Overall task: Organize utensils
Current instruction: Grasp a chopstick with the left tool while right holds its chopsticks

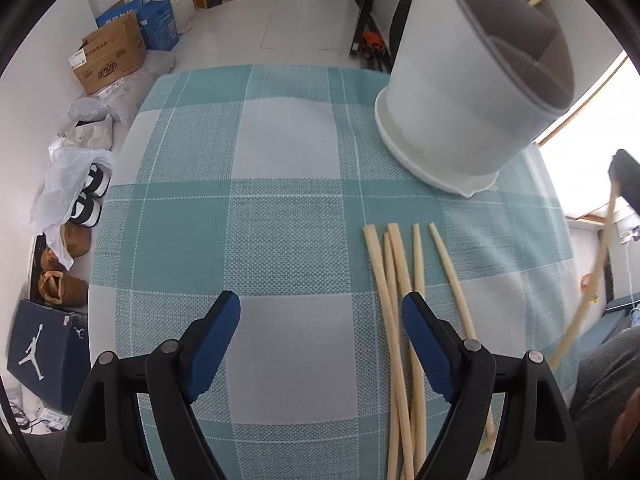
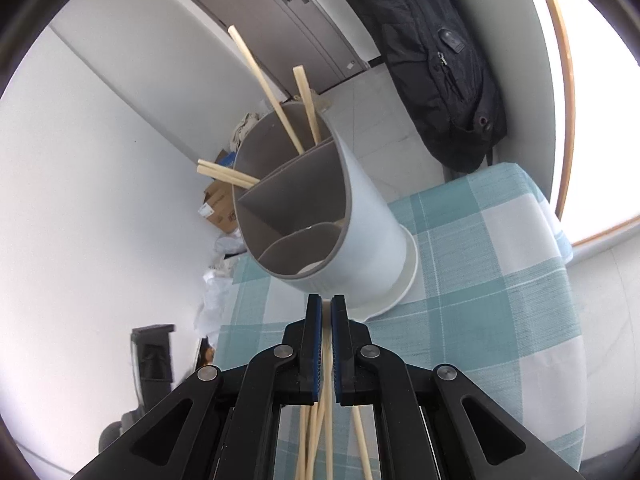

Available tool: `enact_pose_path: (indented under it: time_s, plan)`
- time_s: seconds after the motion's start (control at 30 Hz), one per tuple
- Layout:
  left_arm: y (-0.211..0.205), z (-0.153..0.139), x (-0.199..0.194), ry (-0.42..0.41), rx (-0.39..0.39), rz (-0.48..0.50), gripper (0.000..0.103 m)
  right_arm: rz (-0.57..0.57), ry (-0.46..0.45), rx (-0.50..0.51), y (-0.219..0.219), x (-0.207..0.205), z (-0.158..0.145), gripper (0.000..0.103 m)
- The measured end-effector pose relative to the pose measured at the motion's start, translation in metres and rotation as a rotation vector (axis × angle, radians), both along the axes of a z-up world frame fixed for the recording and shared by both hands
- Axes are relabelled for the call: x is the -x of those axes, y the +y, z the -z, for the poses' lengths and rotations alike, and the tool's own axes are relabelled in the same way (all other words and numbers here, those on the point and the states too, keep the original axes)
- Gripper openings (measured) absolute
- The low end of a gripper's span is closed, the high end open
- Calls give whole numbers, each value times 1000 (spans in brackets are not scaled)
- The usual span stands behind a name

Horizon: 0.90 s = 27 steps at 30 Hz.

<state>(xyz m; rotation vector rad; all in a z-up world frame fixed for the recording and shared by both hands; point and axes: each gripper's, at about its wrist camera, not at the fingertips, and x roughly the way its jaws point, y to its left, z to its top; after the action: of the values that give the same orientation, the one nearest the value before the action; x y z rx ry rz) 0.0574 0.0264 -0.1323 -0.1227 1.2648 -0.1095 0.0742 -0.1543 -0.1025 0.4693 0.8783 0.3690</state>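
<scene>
while the left wrist view looks down on the table (image 1: 280, 152), only the right wrist view looks into the utensil holder (image 2: 320, 216). that view shows a grey interior split by partitions, with 4 chopsticks (image 2: 272, 100) leaning in the far compartments. the right gripper (image 2: 326, 312) has its jaws pressed together, pinching a single chopstick (image 2: 328, 400) between the blue pads, just short of the holder rim. in the left wrist view the left gripper (image 1: 320, 312) has its jaws spread wide and empty above the checked woven cloth. 5 loose chopsticks (image 1: 396, 280) lie side by side on the cloth, passing under the right-hand jaw. these are pale, slender wooden sticks. the holder is a white cylinder on a white saucer base.
</scene>
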Motion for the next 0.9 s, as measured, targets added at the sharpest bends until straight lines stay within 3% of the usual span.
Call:
enact_pose_path:
  time_s: [0.13,0.27,0.4,0.53,0.7,0.9]
  plan:
    - [-1,3,0,19,-56,-1,79,6,-23,-1,-2,3,-1,4]
    - [2,4,3,16,-51,-3,78,5,-30,-7,-5,5,-3,4]
    - [6,3,0,2,-62,-8,65,15,-26,-33,-11,3,-4,4]
    - [9,5,-8,7,-45,-29,65,23,-17,-60,-14,1,-5,4]
    - [-2,9,-20,2,-123,-9,66,21,-21,-70,-15,2,-7,4]
    - [0,11,-29,6,-119,-15,65,27,-33,-85,-21,3,-11,4]
